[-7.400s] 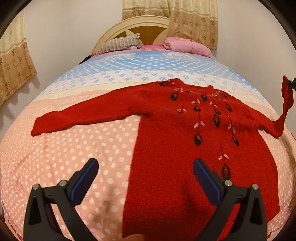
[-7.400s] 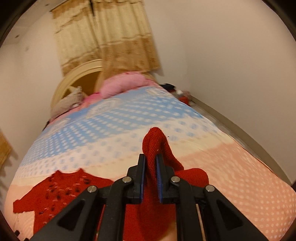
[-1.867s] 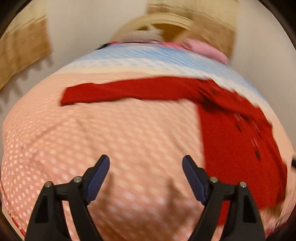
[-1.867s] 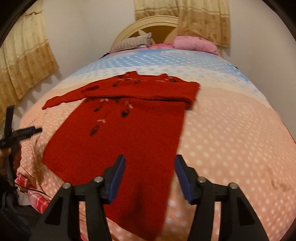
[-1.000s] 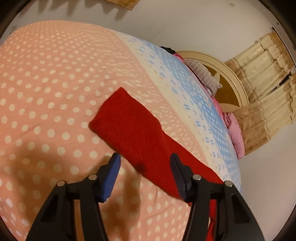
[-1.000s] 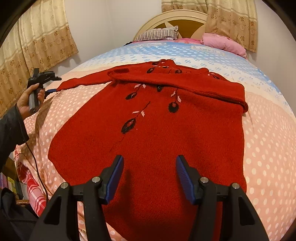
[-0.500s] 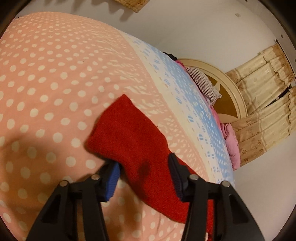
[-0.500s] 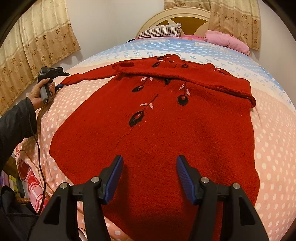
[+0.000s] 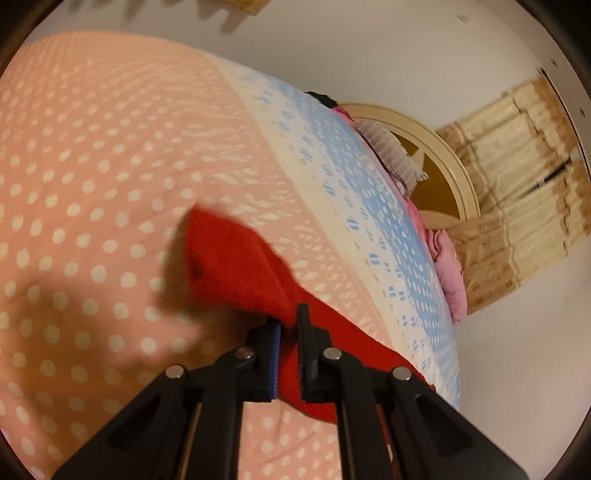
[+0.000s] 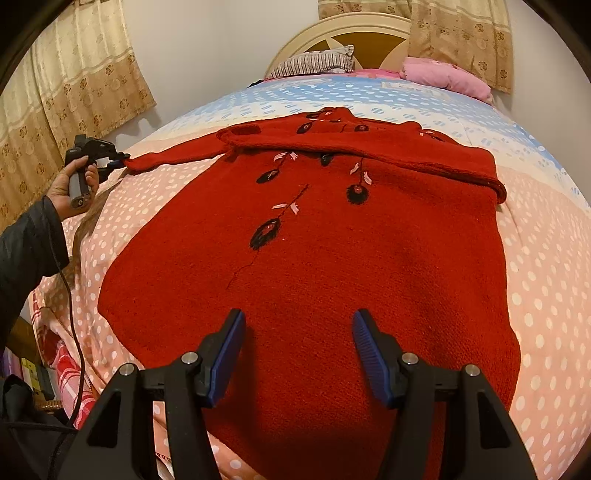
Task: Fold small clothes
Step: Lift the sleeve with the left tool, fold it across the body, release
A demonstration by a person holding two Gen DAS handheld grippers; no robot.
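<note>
A red knit sweater (image 10: 332, 251) with black and pink flower embroidery lies flat on the bed, front up. Its right sleeve is folded across the chest (image 10: 369, 147). Its left sleeve (image 10: 173, 157) stretches out to the left. My left gripper (image 9: 288, 325) is shut on the cuff end of that sleeve (image 9: 236, 269) and holds it just off the bedspread; it also shows at the far left of the right wrist view (image 10: 110, 158). My right gripper (image 10: 297, 332) is open and empty, hovering over the sweater's hem.
The bed has a pink, cream and blue polka-dot bedspread (image 10: 546, 258). A striped pillow (image 10: 314, 61), a pink pillow (image 10: 443, 75) and a round headboard (image 10: 343, 29) are at the far end. Curtains (image 10: 74, 81) hang on the left wall. The bed's left edge is near my left hand.
My left gripper has closed on the end of the left sleeve and raised it slightly. My right gripper stays open over the hem, shifted a little.
</note>
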